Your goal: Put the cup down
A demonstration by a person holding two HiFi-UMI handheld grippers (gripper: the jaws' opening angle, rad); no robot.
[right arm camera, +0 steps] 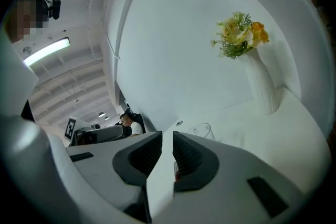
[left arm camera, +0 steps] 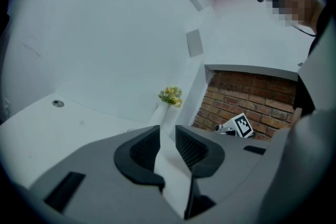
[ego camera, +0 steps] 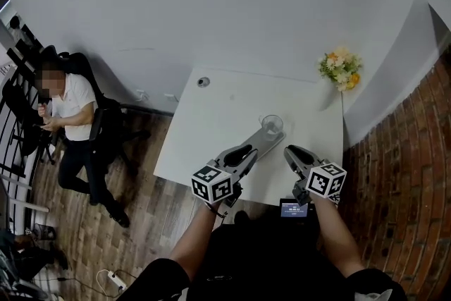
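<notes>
Clearly, cup point(ego camera: 272, 124) stands free ahead of right tongs point(right arm camera: 167, 143).

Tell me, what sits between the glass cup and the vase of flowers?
Nothing: in the head view only bare white table lies between the cup and the vase of flowers, and the right gripper view agrees.

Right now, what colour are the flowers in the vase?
Yellow, cream and orange flowers, clearest in the right gripper view.

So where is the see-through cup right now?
In the head view the cup stands on the white table, just past the left tool, with the flowers off at the far right corner.
</notes>
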